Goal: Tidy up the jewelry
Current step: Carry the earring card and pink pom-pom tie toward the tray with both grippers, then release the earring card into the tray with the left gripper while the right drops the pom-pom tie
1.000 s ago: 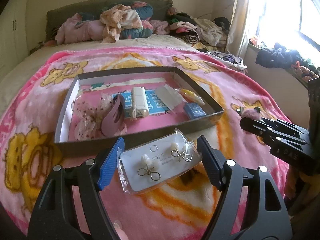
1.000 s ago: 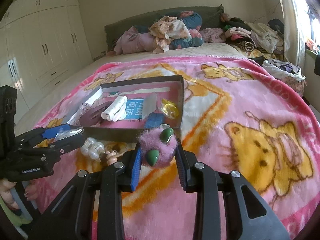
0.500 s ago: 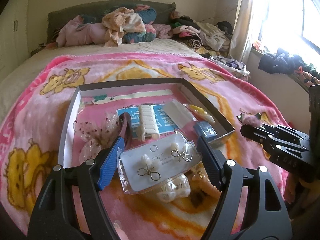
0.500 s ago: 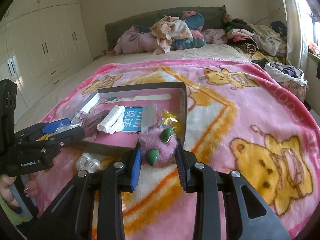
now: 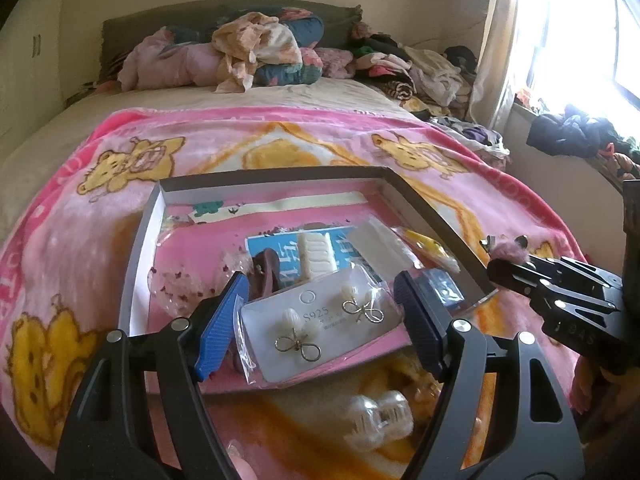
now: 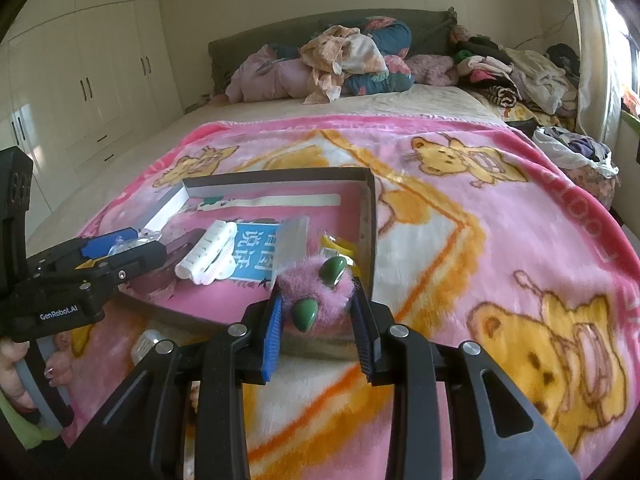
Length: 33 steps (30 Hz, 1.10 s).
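Earring card (image 5: 320,330) in its clear bag sits clamped between the wide-set fingers of the left gripper (image 5: 320,320), above the box (image 5: 136,256) near edge, at 6 o'clock. Right gripper (image 6: 316,324), narrowly set, pinches a pink fuzzy clip (image 6: 316,294) at the box's 5 o'clock corner.

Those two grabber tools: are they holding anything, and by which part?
The left gripper clamps a bagged earring card by its two short ends. The right gripper squeezes a fuzzy purple hair clip by its sides.
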### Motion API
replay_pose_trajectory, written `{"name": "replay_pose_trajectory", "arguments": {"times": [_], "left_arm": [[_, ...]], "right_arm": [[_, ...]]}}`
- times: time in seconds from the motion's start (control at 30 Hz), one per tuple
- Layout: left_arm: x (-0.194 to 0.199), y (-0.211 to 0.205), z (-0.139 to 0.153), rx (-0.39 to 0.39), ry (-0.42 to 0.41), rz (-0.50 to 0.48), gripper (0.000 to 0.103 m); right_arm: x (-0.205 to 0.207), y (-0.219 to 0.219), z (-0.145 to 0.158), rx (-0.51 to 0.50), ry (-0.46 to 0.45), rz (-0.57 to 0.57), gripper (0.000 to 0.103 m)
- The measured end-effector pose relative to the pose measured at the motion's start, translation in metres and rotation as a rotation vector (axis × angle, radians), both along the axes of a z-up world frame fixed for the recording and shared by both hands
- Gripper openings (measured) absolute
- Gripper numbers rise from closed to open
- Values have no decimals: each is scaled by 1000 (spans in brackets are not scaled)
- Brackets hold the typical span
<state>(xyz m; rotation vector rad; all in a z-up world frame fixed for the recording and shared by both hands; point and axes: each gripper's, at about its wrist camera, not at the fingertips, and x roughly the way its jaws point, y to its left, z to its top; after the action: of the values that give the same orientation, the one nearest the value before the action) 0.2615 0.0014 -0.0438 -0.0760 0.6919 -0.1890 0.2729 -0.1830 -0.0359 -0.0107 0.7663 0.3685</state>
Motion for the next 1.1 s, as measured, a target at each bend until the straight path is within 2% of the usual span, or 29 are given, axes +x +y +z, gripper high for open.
{"name": "replay_pose_trajectory", "arguments": {"times": [0.8,0.93,1.03,1.1], "left_arm": [[45,25,-20,7,48,66,66],[46,27,-25,12,62,72,66],[42,28,-25,8,63,77,67],[39,29,-25,6,61,79,71]], "right_arm": [[53,18,-21,-14,47,-3,31],[52,18,-22,-5,54,-1,35],[43,16,-18,3,30,-6,51],[34,14,-15,2,16,-6,52]]}}
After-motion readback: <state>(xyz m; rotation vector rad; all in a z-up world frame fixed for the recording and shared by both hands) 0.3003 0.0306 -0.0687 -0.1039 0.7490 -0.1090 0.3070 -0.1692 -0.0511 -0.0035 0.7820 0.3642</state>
